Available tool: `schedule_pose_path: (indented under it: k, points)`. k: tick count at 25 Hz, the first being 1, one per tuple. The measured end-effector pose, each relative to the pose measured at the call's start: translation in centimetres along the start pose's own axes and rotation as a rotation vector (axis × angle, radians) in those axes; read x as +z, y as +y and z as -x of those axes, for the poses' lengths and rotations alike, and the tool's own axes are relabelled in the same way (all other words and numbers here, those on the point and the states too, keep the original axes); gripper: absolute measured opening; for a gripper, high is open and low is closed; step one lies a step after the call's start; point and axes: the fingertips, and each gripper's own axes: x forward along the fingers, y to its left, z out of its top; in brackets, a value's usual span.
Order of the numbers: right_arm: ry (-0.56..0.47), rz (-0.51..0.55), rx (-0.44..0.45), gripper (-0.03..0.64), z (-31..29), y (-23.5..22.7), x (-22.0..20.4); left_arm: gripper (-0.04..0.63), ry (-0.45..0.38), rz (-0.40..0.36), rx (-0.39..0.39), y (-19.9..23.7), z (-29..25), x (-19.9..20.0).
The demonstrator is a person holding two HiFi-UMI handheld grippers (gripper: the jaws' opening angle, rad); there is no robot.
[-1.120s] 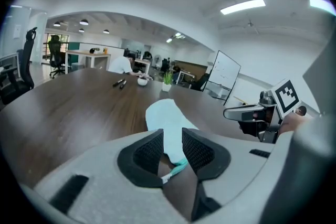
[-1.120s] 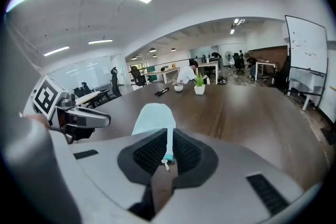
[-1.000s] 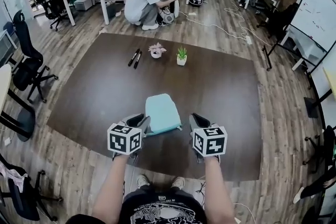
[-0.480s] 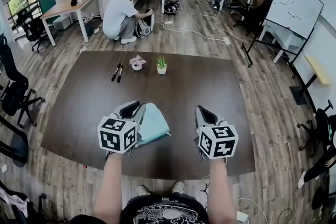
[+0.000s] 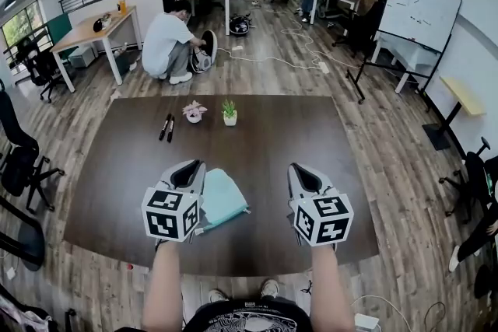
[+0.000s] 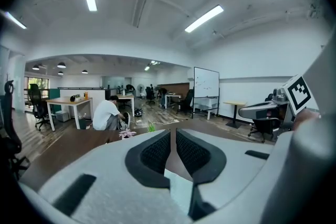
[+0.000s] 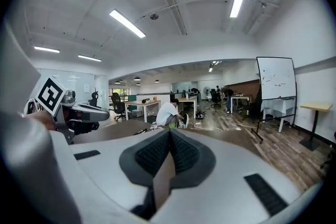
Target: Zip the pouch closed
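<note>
Flanking the pouch [image 5: 223,197] looks deliberate: left gripper [image 5: 187,169] overlaps its left edge in the head view, right gripper [image 5: 303,173] sits well apart at lower right, and both point up-frame over the table [image 5: 311,128]. Pouch lies flat on the table, lower centre, slightly left. Left pads [image 6: 156,152] have just been closing and are now a thin slit apart. Table shows through the slit, with a teal patch [image 6: 178,189] low in it, likely the pouch seen below; no pinch visible. Right pads [image 7: 152,155] are fully together, nothing between. My read: left pins fabric and right takes the pull, since a small nub [image 5: 247,209], probably the pull, sticks out at the pouch's lower right corner. Long axis seems to run up-frame, leaning slightly upper left; zip line not readable.
</note>
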Motion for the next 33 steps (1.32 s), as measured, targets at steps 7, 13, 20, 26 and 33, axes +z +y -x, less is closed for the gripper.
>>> schedule_pose_path:
  k: [7, 13, 20, 26, 33]
  points:
    - [-0.036, 0.007, -0.006, -0.002, 0.2, 0.1, 1.0, 0.031, 0.017, -0.014, 0.020, 0.3, 0.7, -0.3]
    - [-0.055, 0.017, 0.000, -0.003, 0.3, 0.0, 1.5, 0.023, 0.015, -0.010, 0.042, 0.6, 1.2, -0.4]
    - [-0.055, 0.028, 0.011, -0.003, 0.2, 0.5, 1.4, 0.018, 0.014, 0.004, 0.054, 1.0, 1.6, -0.7]
    - [-0.056, 0.030, 0.025, -0.003, 0.2, 0.8, 1.4, 0.018, 0.023, 0.013, 0.060, 1.0, 1.8, -1.2]
    - [-0.054, 0.029, 0.026, -0.003, -0.3, 1.2, 1.5, 0.018, 0.026, 0.017, 0.060, 1.5, 1.8, -1.2]
